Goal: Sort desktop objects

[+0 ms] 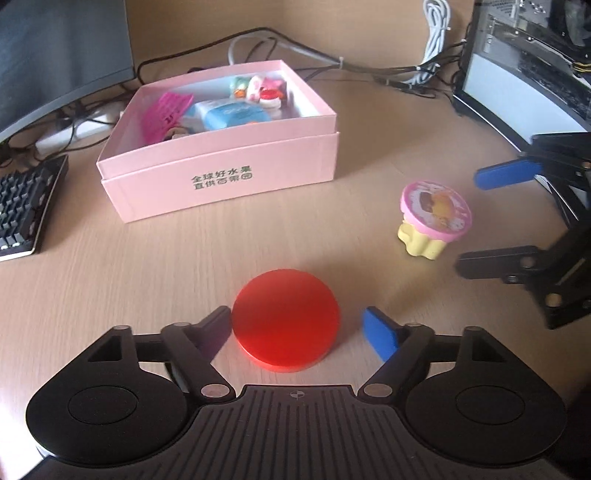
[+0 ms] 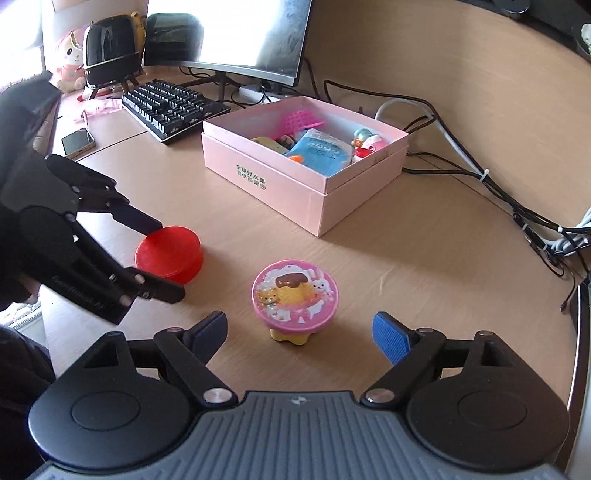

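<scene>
- The left gripper [image 1: 297, 330] has its fingers [image 1: 378, 332] wide, one on each side of the red round disc [image 1: 286, 319]. The left finger looks right up against the disc's edge; the blue one is a little way off. They are not squeezing it.
- The right gripper [image 2: 299, 330] has its fingers [image 2: 391, 338] wide too. The pudding toy [image 2: 294, 297] with the pink lid stands between them, and they do not touch it.
- Both the disc and the toy sit on the wooden bench [image 1: 147, 266], near each other.
- Behind them is a pink box [image 1: 221, 162], open on top. It holds a blue pack [image 1: 236, 114], a pink comb thing [image 1: 164, 112] and some small toys.
- Farther back are a black keyboard [image 2: 173, 109], a monitor [image 2: 229, 33], a phone [image 2: 77, 142] and many cables [image 2: 480, 177].
</scene>
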